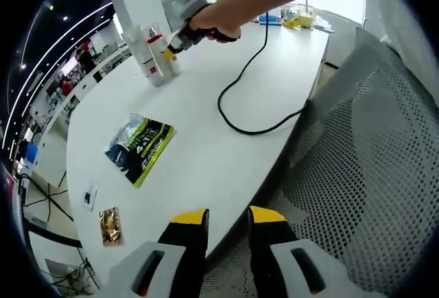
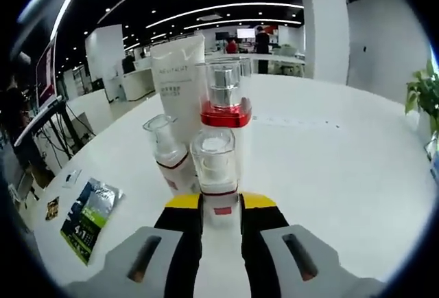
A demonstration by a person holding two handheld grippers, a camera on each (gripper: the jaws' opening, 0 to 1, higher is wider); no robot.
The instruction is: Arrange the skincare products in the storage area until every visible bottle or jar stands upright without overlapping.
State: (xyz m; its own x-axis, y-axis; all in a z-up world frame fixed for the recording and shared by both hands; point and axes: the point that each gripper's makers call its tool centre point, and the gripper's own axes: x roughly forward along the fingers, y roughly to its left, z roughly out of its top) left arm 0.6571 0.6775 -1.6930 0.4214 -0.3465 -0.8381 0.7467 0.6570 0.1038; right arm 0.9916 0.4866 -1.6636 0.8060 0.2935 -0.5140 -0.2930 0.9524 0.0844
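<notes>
- While the left gripper is held back at the near table edge, jaws narrowly apart and empty, the right gripper is seen closed around a small clear bottle.
- The held bottle stands upright on the white table, long axis vertical, directly ahead between the right jaws.
- Just beyond it a red-collared bottle, a pump bottle and a white tube are grouped, close but upright.
- In the left gripper view the cluster lies far off, so the right hand is judged nearer.
- A green sachet is lying flat, well apart.
</notes>
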